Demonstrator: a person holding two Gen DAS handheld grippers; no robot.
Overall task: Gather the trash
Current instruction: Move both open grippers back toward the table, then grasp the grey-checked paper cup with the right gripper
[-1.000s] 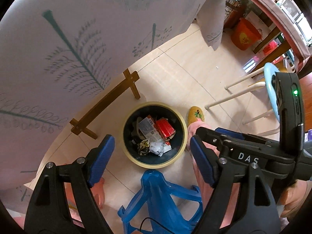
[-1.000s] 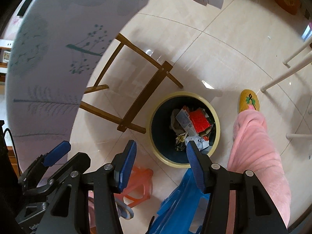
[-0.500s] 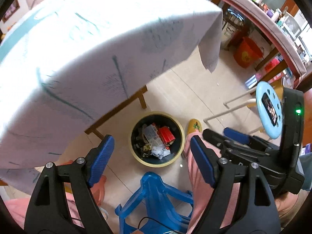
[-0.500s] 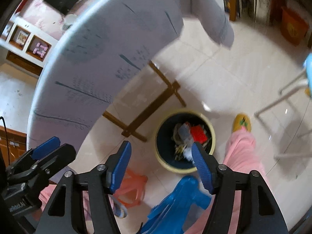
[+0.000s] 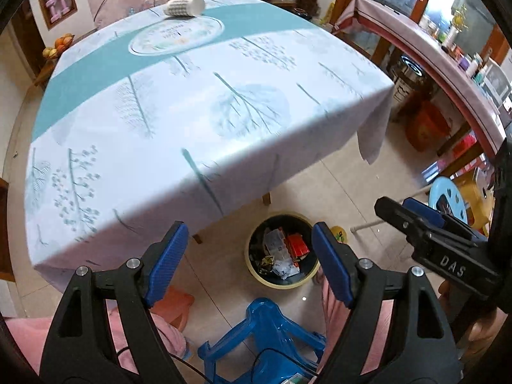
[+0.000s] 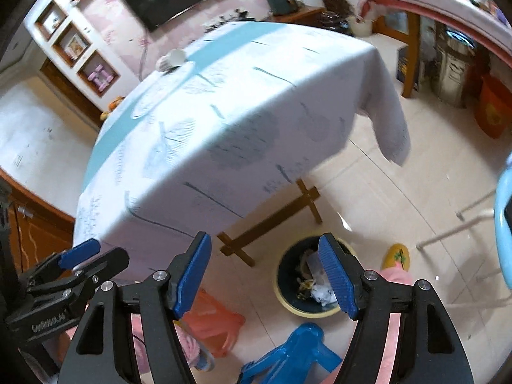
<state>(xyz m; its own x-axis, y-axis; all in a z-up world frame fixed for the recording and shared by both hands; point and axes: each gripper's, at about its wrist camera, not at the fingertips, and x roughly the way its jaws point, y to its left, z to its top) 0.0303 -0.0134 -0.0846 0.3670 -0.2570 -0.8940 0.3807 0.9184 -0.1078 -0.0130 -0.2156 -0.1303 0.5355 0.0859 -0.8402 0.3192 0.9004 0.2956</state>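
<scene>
Blue-padded left gripper [image 5: 248,264] and right gripper [image 6: 265,276] both stood wide open, empty. Trash lay in the bin [image 5: 281,252] on the floor; the tabletop [image 5: 198,96] held only a cup [image 5: 184,7]. Collection appeared nearly complete.

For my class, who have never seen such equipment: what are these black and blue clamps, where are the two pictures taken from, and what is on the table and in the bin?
No robot here: a person holds a hand-held clamp in each hand, each with a fisheye camera looking along its jaws. One picture comes from the left gripper, the other from the right gripper. Both stand open and hold nothing. The tablecloth carries one white cup lying on its side. On the floor, the bin holds wrappers. A blue stool stands nearest.
</scene>
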